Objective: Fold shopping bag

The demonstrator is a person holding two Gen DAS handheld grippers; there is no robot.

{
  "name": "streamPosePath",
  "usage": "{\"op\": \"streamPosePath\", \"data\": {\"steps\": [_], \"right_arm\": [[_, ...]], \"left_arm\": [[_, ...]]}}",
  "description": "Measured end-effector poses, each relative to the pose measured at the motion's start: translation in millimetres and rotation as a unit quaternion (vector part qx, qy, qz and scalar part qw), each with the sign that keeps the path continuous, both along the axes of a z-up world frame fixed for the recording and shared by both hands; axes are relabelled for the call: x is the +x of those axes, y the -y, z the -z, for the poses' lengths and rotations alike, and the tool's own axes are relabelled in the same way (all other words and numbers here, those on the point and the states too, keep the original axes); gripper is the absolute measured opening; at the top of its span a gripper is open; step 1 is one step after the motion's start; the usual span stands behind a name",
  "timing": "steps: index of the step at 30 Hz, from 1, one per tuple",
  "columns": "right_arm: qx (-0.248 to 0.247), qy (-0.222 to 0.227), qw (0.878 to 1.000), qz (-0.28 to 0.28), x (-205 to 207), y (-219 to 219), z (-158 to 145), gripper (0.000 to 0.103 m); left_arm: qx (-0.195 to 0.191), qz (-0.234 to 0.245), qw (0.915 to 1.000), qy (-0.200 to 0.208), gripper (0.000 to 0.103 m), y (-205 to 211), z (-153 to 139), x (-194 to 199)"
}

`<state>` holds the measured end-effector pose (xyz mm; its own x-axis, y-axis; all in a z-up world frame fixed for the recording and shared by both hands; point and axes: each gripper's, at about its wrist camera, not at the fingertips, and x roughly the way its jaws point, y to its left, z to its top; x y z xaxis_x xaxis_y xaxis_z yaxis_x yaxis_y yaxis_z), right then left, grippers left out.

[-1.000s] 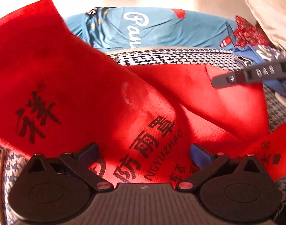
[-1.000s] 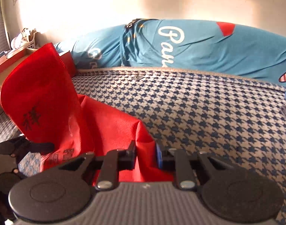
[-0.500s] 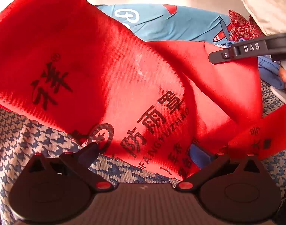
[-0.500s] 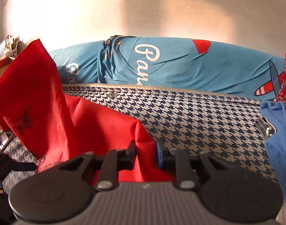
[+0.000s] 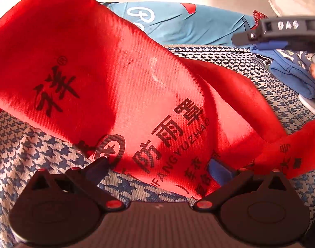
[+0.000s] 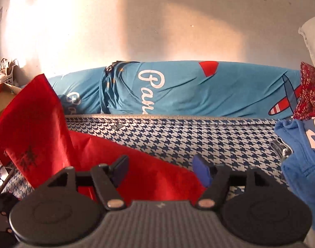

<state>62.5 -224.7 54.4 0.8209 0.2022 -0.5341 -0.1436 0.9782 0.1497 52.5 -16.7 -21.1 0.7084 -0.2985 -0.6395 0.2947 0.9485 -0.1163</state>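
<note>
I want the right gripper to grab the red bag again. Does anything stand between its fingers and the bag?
Nothing visible does. The right gripper has just been opening, and the bag lies directly under and between its spread fingers on the checked cover. The blue clothes lie off to the right.

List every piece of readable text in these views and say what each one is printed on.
"防雨罩" and, below it, "FANGYUZHAO": red shopping bag.
Other black characters and a round emblem on the bag: partly folded or hidden, not readable.
"DAS": right claw, seen from the left wrist.
"Pan", cut off: blue bedding.
</note>
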Motion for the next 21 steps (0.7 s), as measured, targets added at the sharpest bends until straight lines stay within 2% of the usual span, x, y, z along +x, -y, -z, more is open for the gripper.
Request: {"op": "streamPosePath", "data": {"steps": [1,6,12,14,18,21], "right_arm": [[0.008,-0.002,1.0,-0.009,-0.1,-1.1,-1.2,0.07],[0.085,-0.072,0.991,-0.079,9.8,-13.9,7.6,0.073],[0.101,-0.109,0.983,-0.111,14.0,-32.0,19.1,0.075],[0.097,-0.109,0.981,-0.124,12.8,-39.0,19.3,0.083],[0.103,-0.118,0.976,-0.15,14.2,-49.8,22.9,0.083],[0.104,-0.132,0.975,-0.143,20.4,-58.8,33.0,0.083]], "left_arm": [[0.0,0.0,1.0,0.0,0.103,-1.8,0.1,0.3],[-0.001,0.003,1.0,-0.004,0.103,-9.1,-0.3,-0.8],[-0.002,0.005,0.9999,-0.009,0.103,-22.7,0.7,1.7],[-0.002,0.005,0.9999,-0.009,0.103,-27.5,1.2,3.0],[-0.003,0.004,0.9999,-0.01,0.103,-36.1,2.4,5.4],[-0.003,0.004,0.9999,-0.01,0.103,-43.1,3.2,7.6]]}}
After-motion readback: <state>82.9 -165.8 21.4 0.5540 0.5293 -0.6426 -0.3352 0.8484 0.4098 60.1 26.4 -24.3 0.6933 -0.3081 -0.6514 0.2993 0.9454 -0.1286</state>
